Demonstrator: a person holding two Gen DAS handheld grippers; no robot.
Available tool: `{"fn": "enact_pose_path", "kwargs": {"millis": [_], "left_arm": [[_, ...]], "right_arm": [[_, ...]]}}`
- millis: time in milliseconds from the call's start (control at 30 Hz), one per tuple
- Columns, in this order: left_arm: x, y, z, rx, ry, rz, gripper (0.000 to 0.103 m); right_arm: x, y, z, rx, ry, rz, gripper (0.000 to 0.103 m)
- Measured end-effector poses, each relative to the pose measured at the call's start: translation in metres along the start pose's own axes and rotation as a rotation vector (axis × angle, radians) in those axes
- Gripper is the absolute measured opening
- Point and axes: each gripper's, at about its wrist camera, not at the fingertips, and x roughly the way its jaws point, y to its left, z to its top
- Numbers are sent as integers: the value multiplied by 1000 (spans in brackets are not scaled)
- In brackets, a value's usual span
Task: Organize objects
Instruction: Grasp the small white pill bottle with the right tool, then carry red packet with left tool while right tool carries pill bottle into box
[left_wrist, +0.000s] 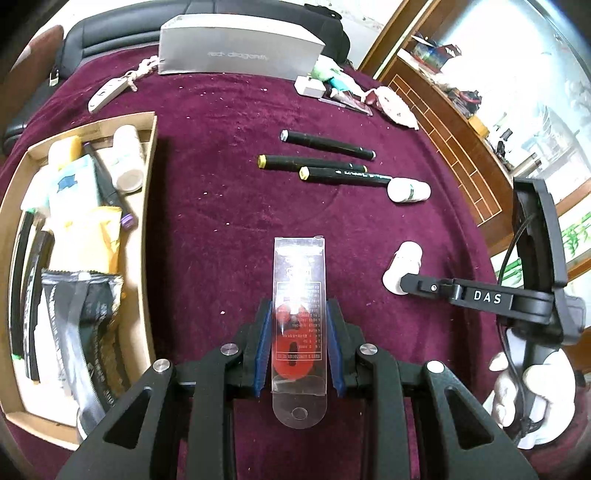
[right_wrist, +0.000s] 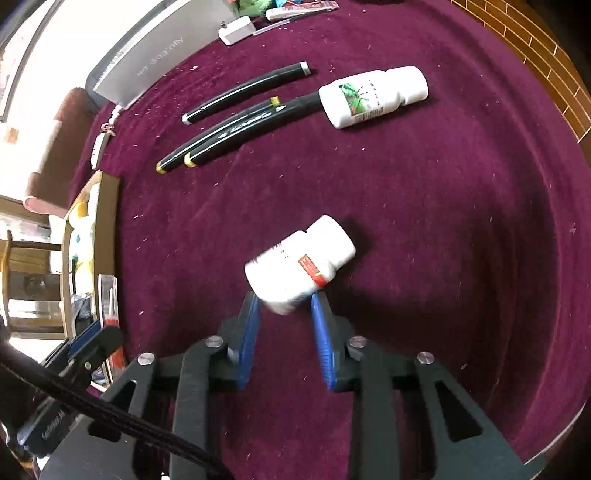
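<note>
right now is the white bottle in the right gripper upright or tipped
Tipped: the white bottle leans over, its base pinched between the right gripper's blue pads.

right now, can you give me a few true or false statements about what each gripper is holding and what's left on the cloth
1. The left gripper is shut on a clear packet with something red inside. True.
2. The right gripper holds a black marker. False: its pads clamp a white bottle at its end.
3. Three black markers lie on the purple cloth. True.
4. A second white bottle lies on its side at the end of the markers. True.
5. The cardboard tray holds nothing. False: it already holds bottles, packets and a pen.
6. The clear packet is inside the tray. False: it is in the left gripper's grip, over the cloth.
</note>
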Motion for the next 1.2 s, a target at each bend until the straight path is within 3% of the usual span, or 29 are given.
{"fn": "enact_pose_path", "kwargs": {"millis": [333,400,600,767,867,1000,1200], "left_arm": [[-13,16,-12,-31,-9,-11,23],[-15,19,-14,-40,-5,-13,23],[-21,27,-20,-55,-12,-22,23],[-22,30,-21,-59,-11,-34,23],[-24,31,-20,-60,-15,-39,23],[-28,34,-19,-53,-25,-41,23],[-43,50,-21,-67,-44,-35,23]], "right_arm": [[10,2,-4,-23,-3,-90,25],[14,-2,-2,11,6,-85,28],[14,-19,9,187,-9,-13,57],[15,-29,20,321,-14,43,68],[16,-20,25,283,-14,-21,65],[18,-7,28,189,-29,-126,35],[16,-3,21,154,2,-65,33]]}}
